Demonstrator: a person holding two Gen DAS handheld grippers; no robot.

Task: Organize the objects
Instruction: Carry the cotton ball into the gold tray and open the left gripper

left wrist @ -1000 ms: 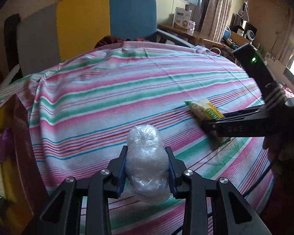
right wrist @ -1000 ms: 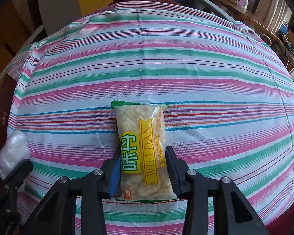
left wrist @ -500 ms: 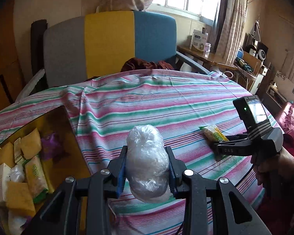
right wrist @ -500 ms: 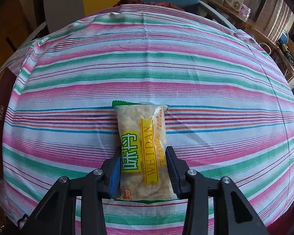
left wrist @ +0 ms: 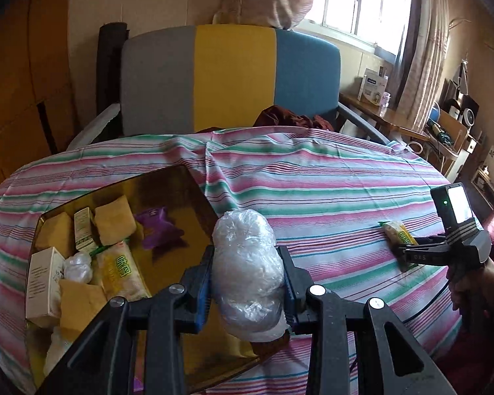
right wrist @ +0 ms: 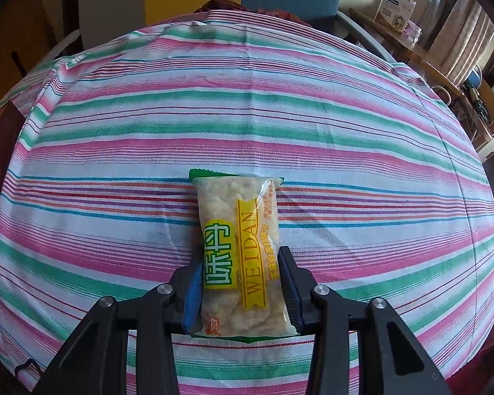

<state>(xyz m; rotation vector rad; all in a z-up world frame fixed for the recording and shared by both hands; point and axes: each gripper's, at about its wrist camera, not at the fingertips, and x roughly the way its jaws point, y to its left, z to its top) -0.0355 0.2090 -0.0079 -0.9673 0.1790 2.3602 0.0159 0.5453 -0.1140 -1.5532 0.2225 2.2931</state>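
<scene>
My left gripper (left wrist: 247, 256) is shut on a clear plastic-wrapped bundle (left wrist: 247, 270) and holds it in the air over the right edge of a brown tray (left wrist: 178, 194). The tray holds several snacks: tan packets, small white boxes, a purple wrapper (left wrist: 159, 225) and a yellow-green snack pack (left wrist: 122, 271). My right gripper (right wrist: 240, 260) is shut on a yellow-green WEIDAN snack pack (right wrist: 238, 233) that lies on the striped tablecloth (right wrist: 247, 115). In the left wrist view the right gripper (left wrist: 400, 247) sits at the table's right side with the snack pack (left wrist: 395, 232) in it.
A grey, yellow and blue chair (left wrist: 230, 75) stands behind the table with a dark red cloth (left wrist: 289, 120) on its seat. A side table with a white box (left wrist: 373, 89) and clutter is at the right. The tray takes up the table's left part.
My left gripper has risen and swung left with the bundle, bringing the tray of snacks into view below it. My right gripper has stayed shut on the snack pack on the cloth.
</scene>
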